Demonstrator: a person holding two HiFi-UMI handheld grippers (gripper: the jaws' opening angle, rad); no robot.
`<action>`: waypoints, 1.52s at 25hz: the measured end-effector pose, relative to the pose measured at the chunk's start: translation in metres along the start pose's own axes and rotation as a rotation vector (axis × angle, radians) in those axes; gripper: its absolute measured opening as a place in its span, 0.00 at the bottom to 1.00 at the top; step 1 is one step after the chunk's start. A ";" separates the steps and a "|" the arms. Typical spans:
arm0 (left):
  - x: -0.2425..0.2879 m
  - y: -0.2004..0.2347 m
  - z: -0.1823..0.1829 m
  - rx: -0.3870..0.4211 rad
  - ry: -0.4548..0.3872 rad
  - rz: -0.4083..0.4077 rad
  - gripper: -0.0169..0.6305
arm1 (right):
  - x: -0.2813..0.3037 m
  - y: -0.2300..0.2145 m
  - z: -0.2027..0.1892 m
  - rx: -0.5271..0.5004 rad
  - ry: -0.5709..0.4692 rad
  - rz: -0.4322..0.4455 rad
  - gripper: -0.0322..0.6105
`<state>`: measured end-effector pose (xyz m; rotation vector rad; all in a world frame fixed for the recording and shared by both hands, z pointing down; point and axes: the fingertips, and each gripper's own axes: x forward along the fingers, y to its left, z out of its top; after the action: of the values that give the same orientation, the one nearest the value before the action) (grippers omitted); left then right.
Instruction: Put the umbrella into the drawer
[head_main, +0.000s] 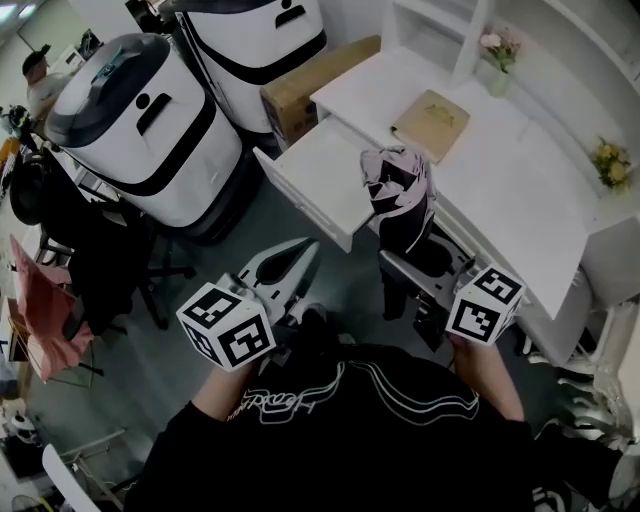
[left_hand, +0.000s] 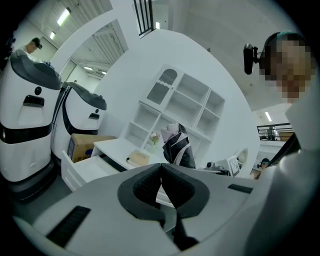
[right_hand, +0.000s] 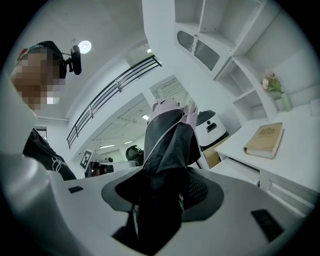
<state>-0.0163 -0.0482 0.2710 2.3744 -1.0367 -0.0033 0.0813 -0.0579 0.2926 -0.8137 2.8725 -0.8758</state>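
On my feed, a white desk (head_main: 520, 190) fills the right of the room, and its open white shelf unit (left_hand: 185, 107) rises against a pale wall. A tan book (head_main: 431, 122) lies on the desktop near a vase of pink flowers (head_main: 499, 52), with yellow flowers (head_main: 611, 162) farther along. Two tall white machines (head_main: 140, 130) with black bands stand on the grey floor (head_main: 190, 330) beside a cardboard box (head_main: 300, 95). Strip lights (left_hand: 63, 16) glow overhead.

Book (head_main: 432, 122) on white desk (head_main: 520, 185)
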 end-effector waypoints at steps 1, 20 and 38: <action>0.001 0.002 -0.002 0.004 0.003 -0.003 0.06 | 0.001 -0.002 -0.001 0.001 -0.004 -0.001 0.41; 0.106 0.169 0.047 -0.074 0.096 -0.001 0.06 | 0.149 -0.137 0.039 0.033 0.082 -0.092 0.41; 0.156 0.343 0.015 -0.220 0.219 0.119 0.06 | 0.302 -0.316 -0.079 0.173 0.412 -0.260 0.41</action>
<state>-0.1426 -0.3518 0.4555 2.0614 -1.0150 0.1736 -0.0431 -0.3887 0.5622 -1.1198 3.0014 -1.4550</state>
